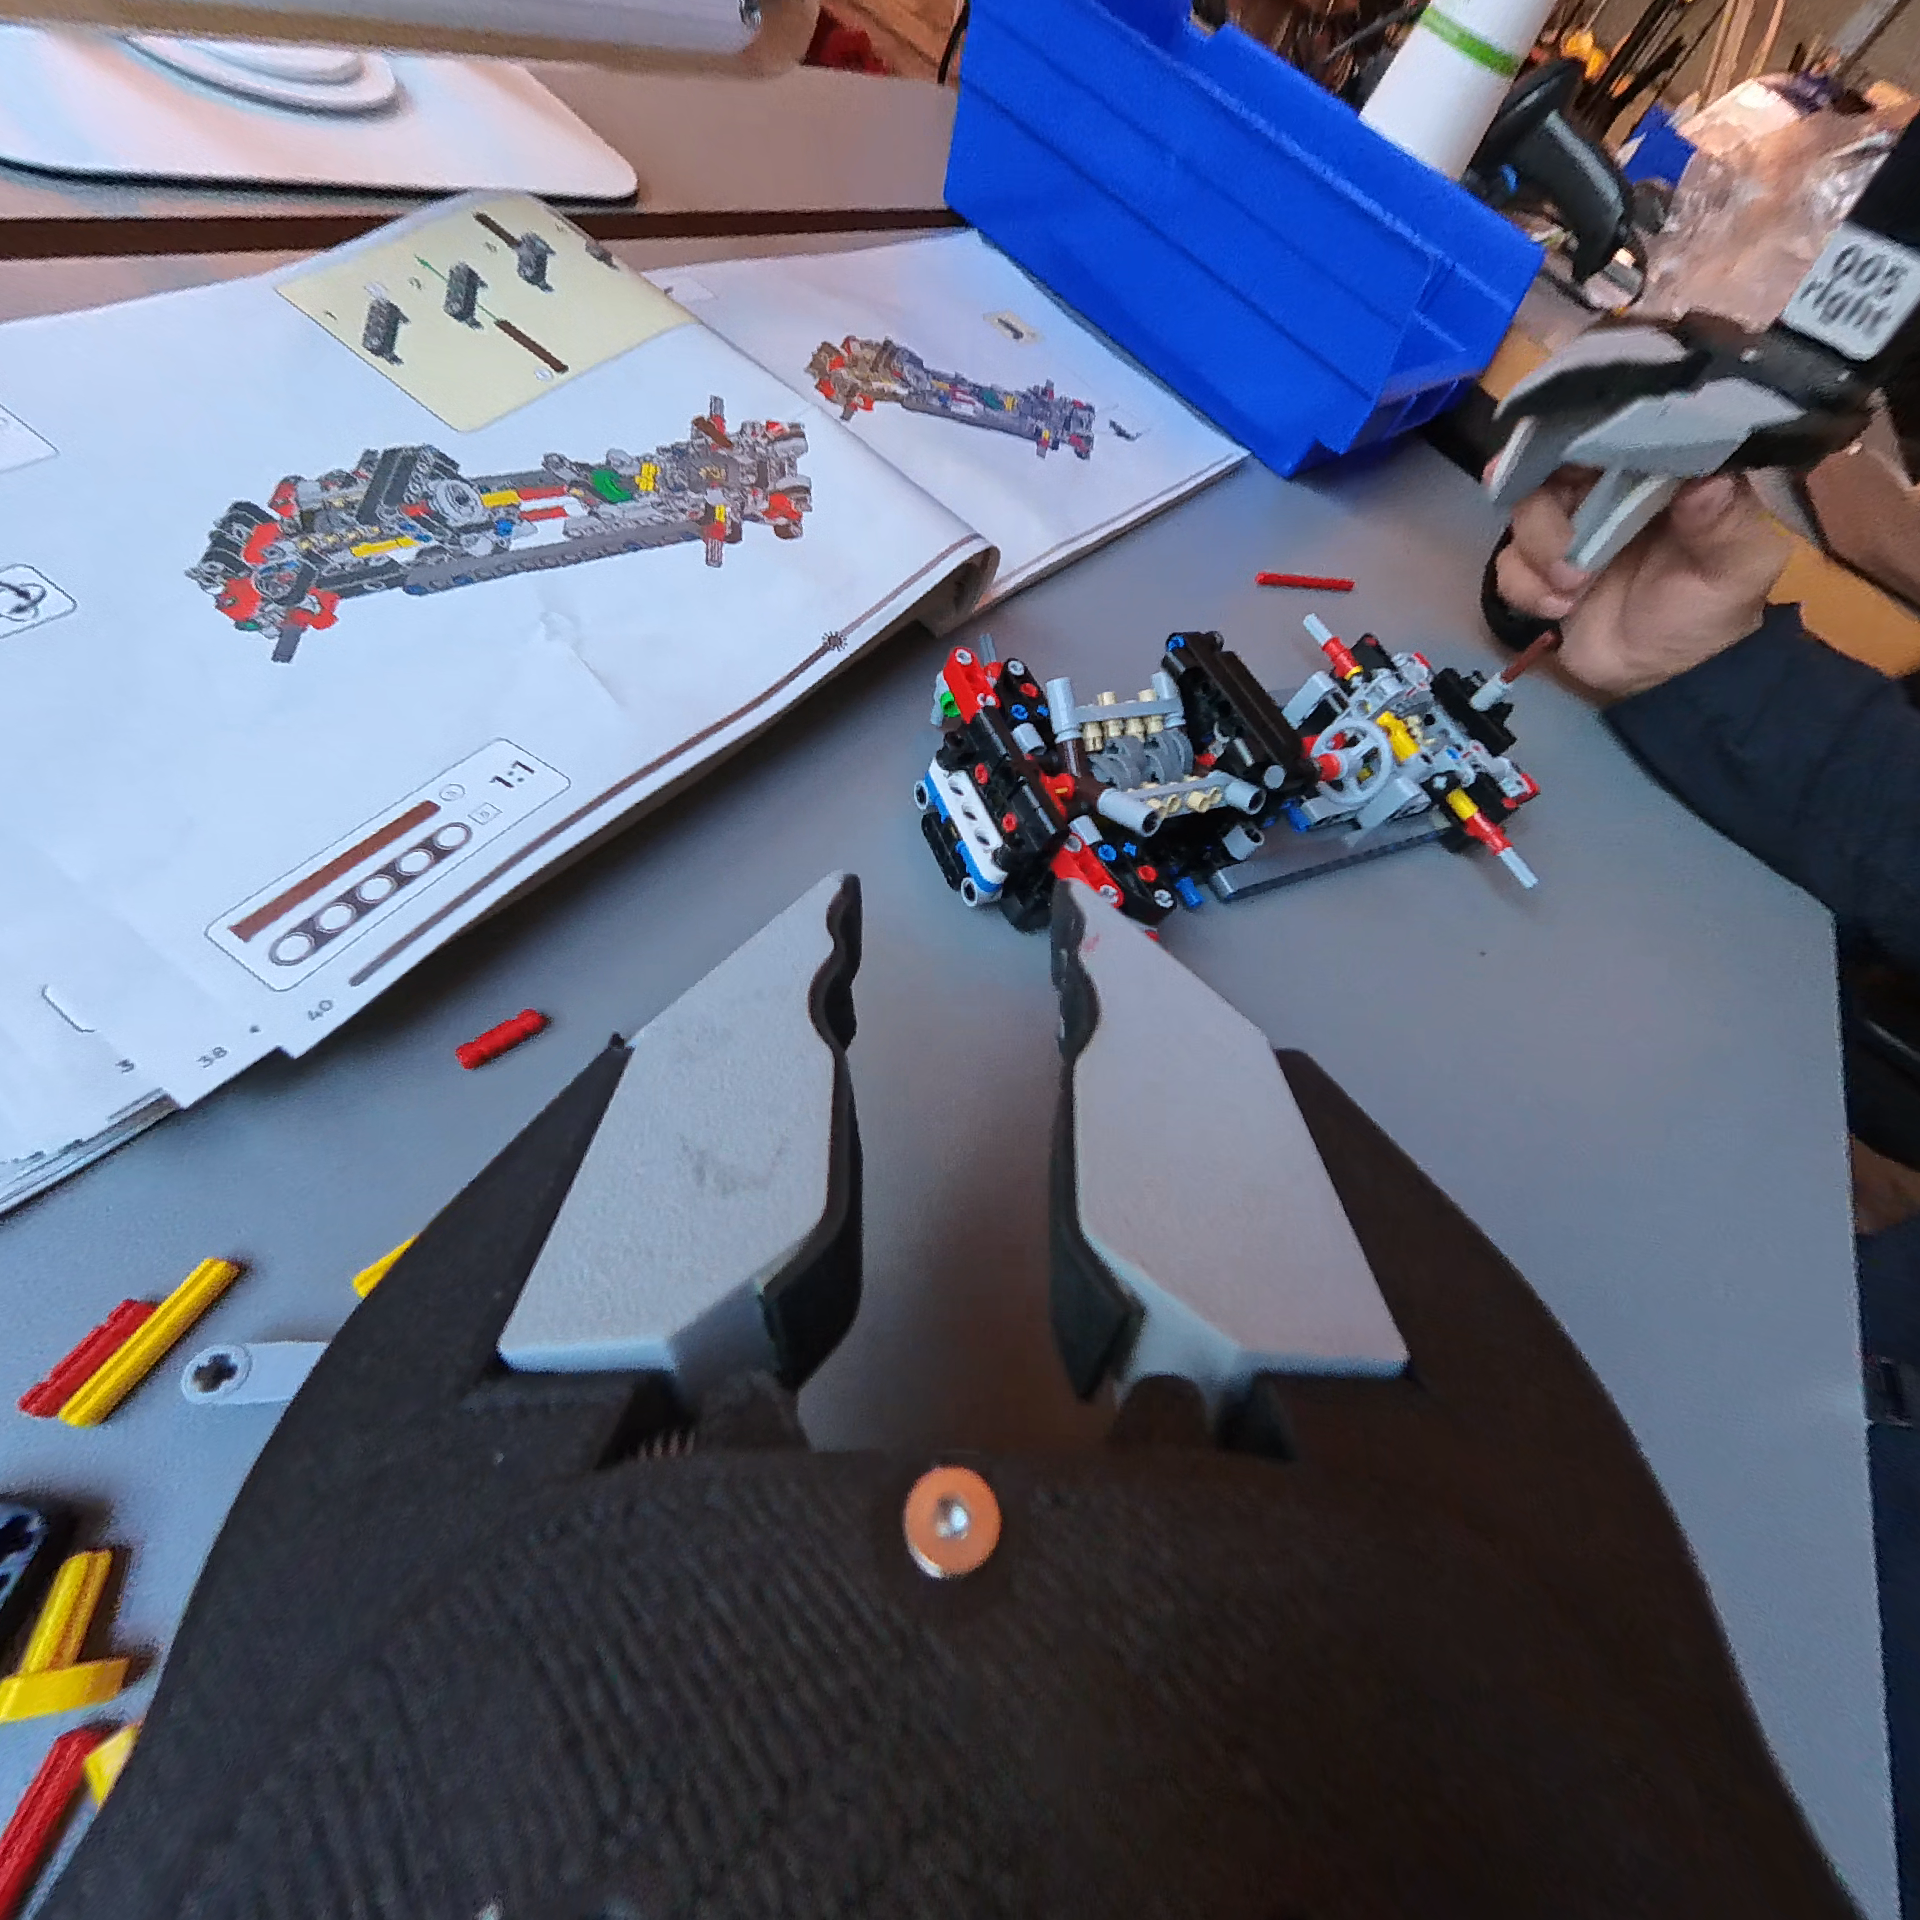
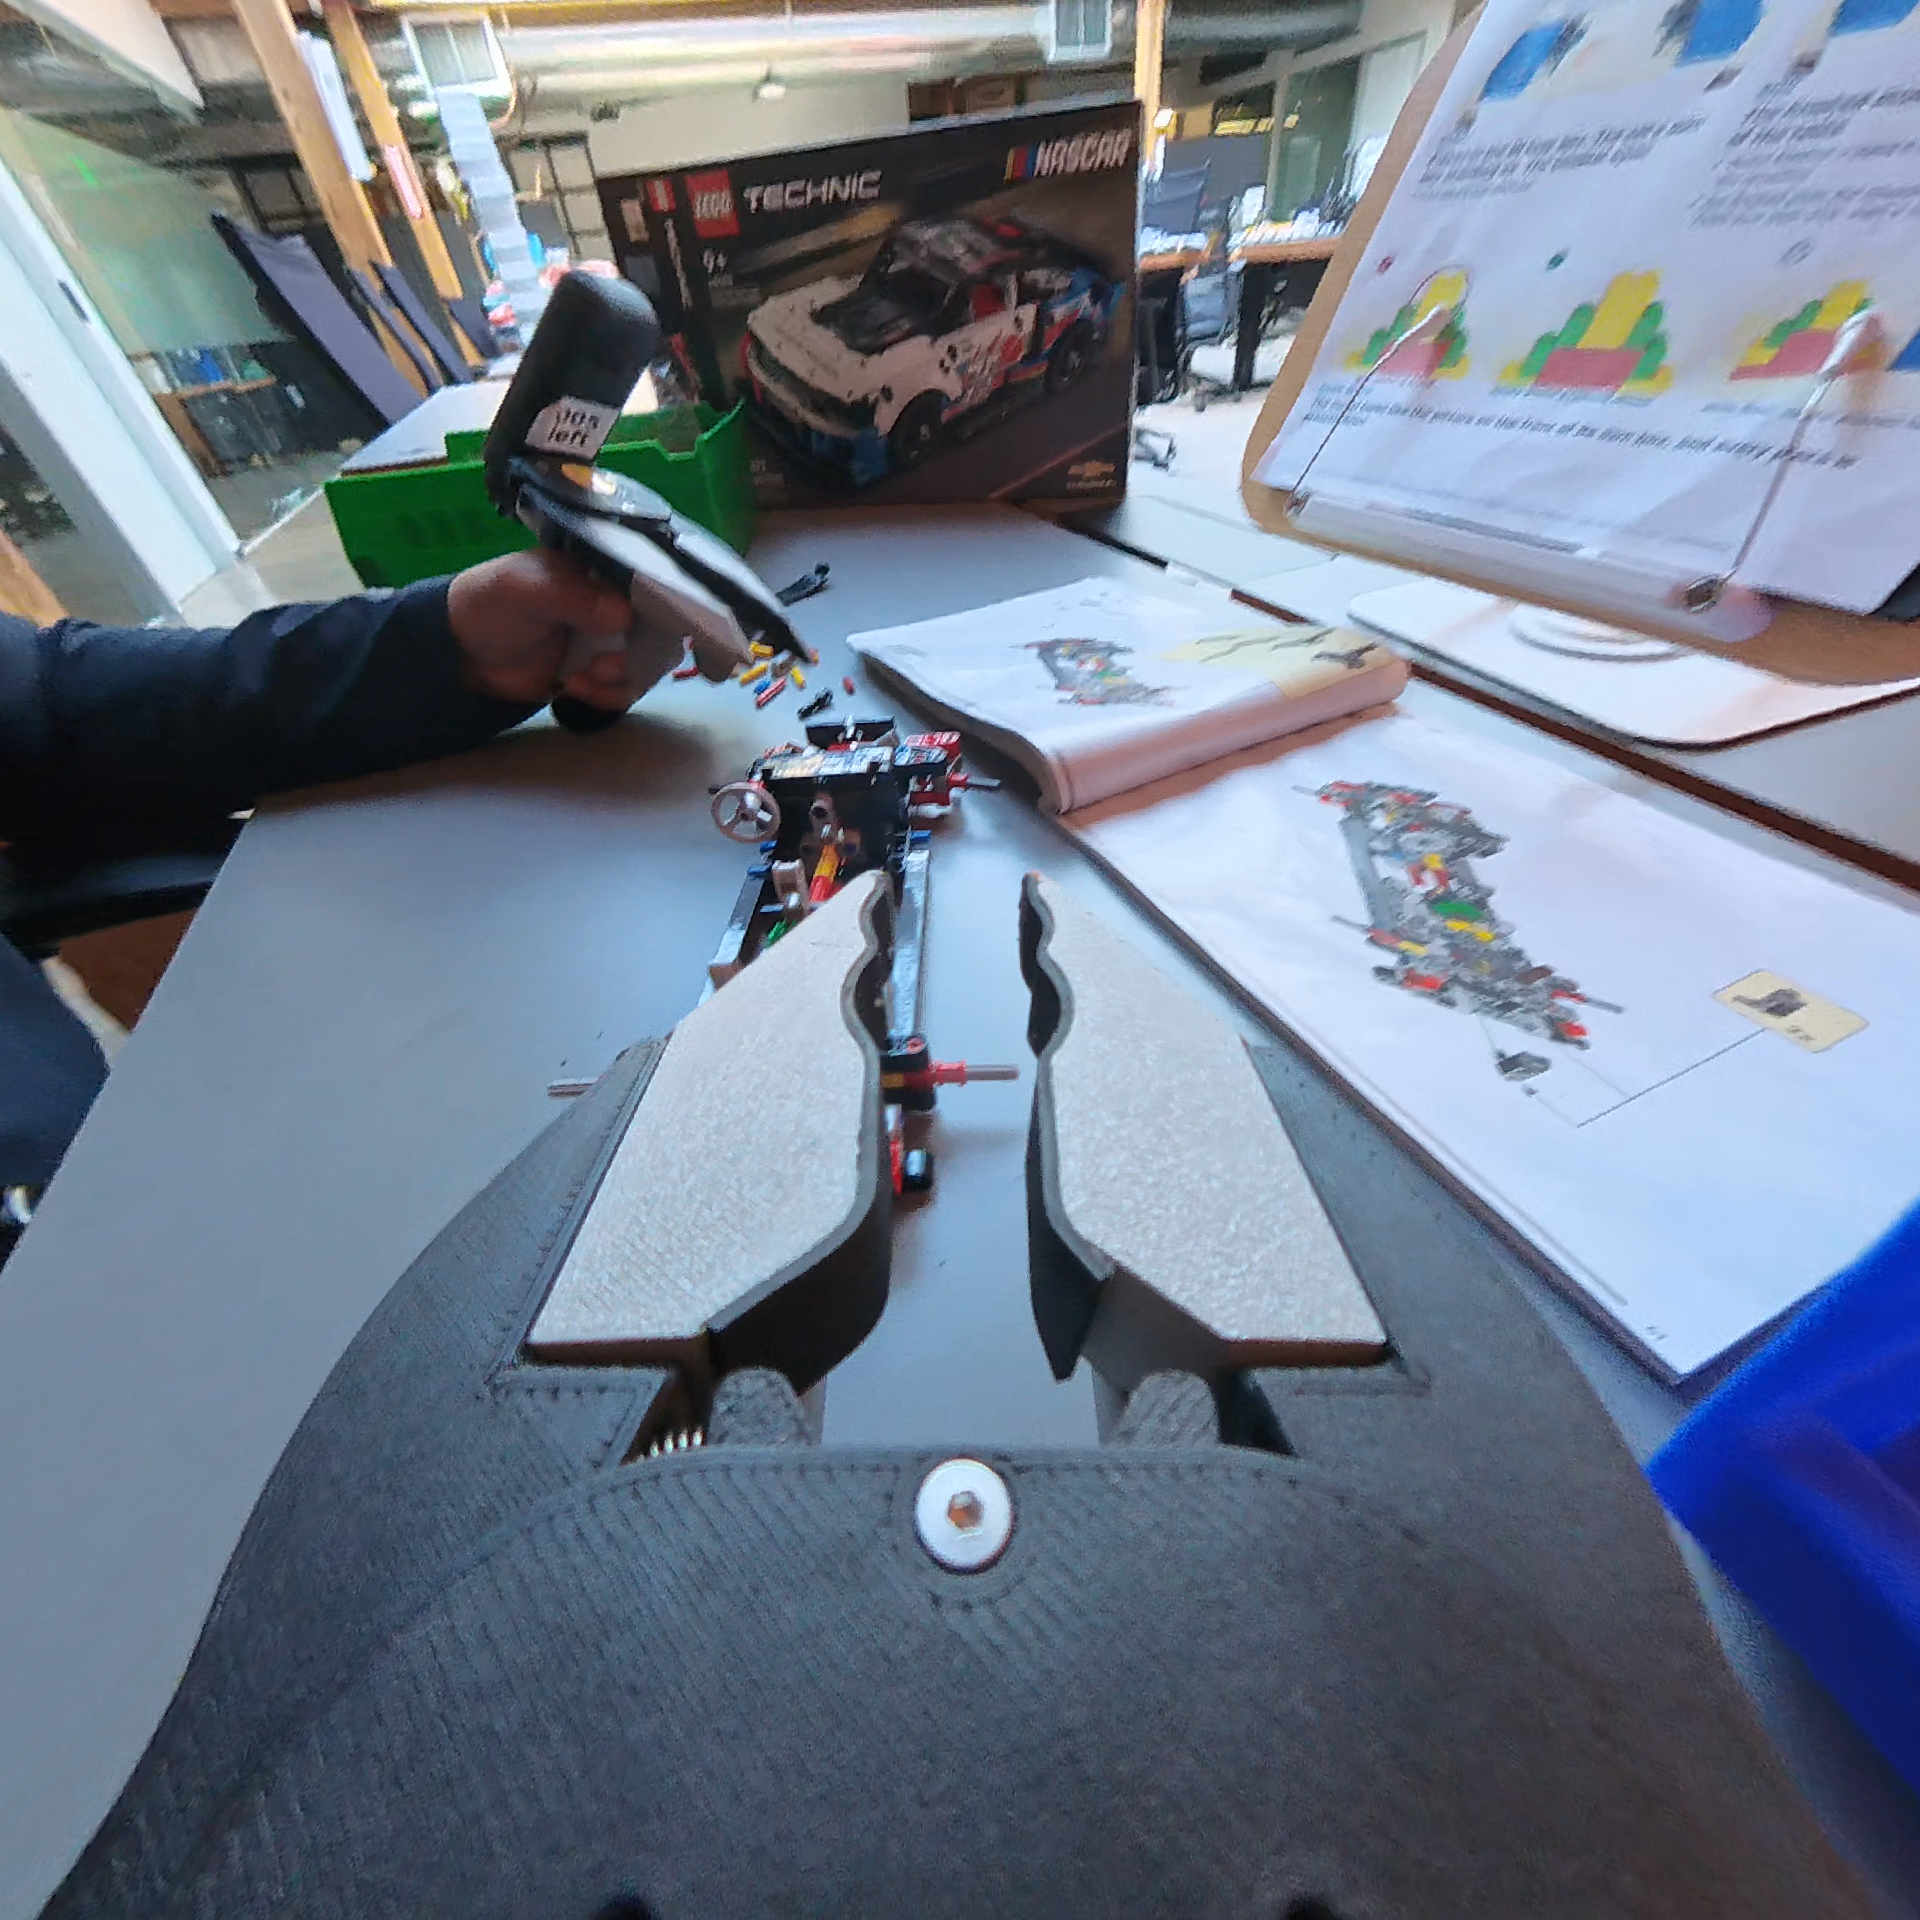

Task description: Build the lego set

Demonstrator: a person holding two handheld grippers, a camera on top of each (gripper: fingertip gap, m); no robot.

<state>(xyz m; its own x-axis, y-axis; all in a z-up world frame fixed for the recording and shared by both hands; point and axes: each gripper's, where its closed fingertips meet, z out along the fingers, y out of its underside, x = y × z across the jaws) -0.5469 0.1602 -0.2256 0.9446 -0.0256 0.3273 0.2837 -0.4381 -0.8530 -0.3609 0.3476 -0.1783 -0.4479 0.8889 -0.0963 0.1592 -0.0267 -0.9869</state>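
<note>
Grey counter (image 1: 1455, 1039) carried a half-built toy car frame (image 1: 1226, 769) of black, red, grey and blue bricks, lying near the right edge of an open instruction booklet (image 1: 468, 623). Left tool (image 1: 956, 935) hovered just near of the frame's left end with its jaws released and nothing between them, only bare counter showing in the gap; its right fingertip (image 1: 1070, 935) overlapped the frame's near corner in view, though contact could not be told. Right tool (image 2: 956, 935) stood over the frame's other end, jaws apart and gripping nothing; a grey side rail and a short red-and-grey axle (image 2: 956, 1070) of the frame lay in the gap, beside the left pad (image 2: 868, 987), not pressed by both. Loose red pin (image 1: 499, 1037) and yellow and red sticks (image 1: 125, 1351) lay at near left. Blue bin (image 1: 1226, 239) sat far right, and a boxed car kit (image 2: 883, 312) stood beyond, beside a green bin (image 2: 520, 509).
</note>
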